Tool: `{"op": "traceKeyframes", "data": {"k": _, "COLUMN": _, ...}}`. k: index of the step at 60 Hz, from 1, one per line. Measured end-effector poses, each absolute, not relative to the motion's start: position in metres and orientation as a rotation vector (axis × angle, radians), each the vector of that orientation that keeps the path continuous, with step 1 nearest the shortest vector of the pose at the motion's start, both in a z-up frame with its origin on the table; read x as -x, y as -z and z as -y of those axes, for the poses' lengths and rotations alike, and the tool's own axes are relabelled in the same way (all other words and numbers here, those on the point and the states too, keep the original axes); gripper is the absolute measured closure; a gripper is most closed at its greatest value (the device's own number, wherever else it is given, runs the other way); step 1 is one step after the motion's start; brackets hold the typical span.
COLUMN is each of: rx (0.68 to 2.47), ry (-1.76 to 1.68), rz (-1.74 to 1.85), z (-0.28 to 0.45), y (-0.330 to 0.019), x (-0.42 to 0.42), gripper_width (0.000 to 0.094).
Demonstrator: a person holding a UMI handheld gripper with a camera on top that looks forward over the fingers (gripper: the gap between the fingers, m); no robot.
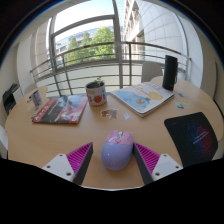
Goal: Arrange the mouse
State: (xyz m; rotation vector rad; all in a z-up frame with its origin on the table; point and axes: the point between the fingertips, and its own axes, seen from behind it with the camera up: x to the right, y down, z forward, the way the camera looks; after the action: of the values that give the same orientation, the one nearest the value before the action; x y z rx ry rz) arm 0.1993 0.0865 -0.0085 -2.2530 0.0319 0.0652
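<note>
- Behind the round wooden table [100,135] ran a wide window with a railing and trees outside, daylight pouring across the top.
- At the near edge sat the mouse [117,150], a pale lilac one, right between the two fingers of the gripper [112,160].
- Fingers were spread, pink pads [76,158] facing inward, and a gap showed on each side of the mouse, so nothing was squeezed; it rested on the table by its own weight.
- Off toward the right edge lay a dark mousepad [192,136], which looked like the likely home for the mouse, though the task did not say so.
- Farther back stood a mug [96,94] near the middle, a book [60,109] toward the left edge and a magazine [143,97] toward the right, with a dark speaker [170,71] by the far edge.
- Just beyond the mouse lay some small object I could not identify.
- To do this step well, I judged: keep the mouse centred between the pads, then close evenly on its flanks.
- Its rounded shell looked slippery, so a low grip near the widest part should hold better than a pinch high on the curve.
- A modest lift would do; dragging it could twist it out of line.
- On the way to the mousepad the path looked free, with the magazine set well back.
</note>
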Motion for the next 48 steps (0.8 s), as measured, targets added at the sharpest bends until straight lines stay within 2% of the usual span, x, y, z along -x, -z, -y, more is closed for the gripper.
{"op": "traceKeyframes", "data": {"k": 4, "rx": 2.255, "ry": -0.01, "rz": -0.014, "z": -0.096, "y": 0.011, "x": -0.197, "gripper_width": 0.0186}}
{"op": "traceKeyframes", "data": {"k": 9, "rx": 2.245, "ry": 0.041, "rz": 0.03, "z": -0.108, "y": 0.013, "x": -0.193, "gripper_width": 0.0367}}
{"op": "traceKeyframes", "data": {"k": 14, "rx": 2.253, "ry": 0.033, "rz": 0.038, "z": -0.109, "y": 0.013, "x": -0.19, "gripper_width": 0.0393}}
{"op": "traceKeyframes", "data": {"k": 21, "rx": 2.247, "ry": 0.037, "rz": 0.099, "z": -0.11, "y": 0.012, "x": -0.187, "gripper_width": 0.0495}}
{"op": "traceKeyframes", "data": {"k": 28, "rx": 2.249, "ry": -0.01, "rz": 0.115, "z": -0.102, "y": -0.002, "x": -0.184, "gripper_width": 0.0519}}
{"op": "traceKeyframes", "data": {"k": 34, "rx": 2.141, "ry": -0.039, "rz": 0.138, "z": -0.089, "y": -0.064, "x": -0.183, "gripper_width": 0.0519}}
{"op": "traceKeyframes", "data": {"k": 40, "rx": 2.011, "ry": -0.072, "rz": 0.109, "z": -0.071, "y": -0.158, "x": -0.198, "gripper_width": 0.0518}}
{"op": "traceKeyframes", "data": {"k": 44, "rx": 1.918, "ry": -0.077, "rz": 0.088, "z": -0.067, "y": -0.219, "x": -0.228, "gripper_width": 0.0518}}
{"op": "traceKeyframes", "data": {"k": 48, "rx": 1.851, "ry": -0.053, "rz": 0.067, "z": -0.061, "y": -0.259, "x": -0.266, "gripper_width": 0.0521}}
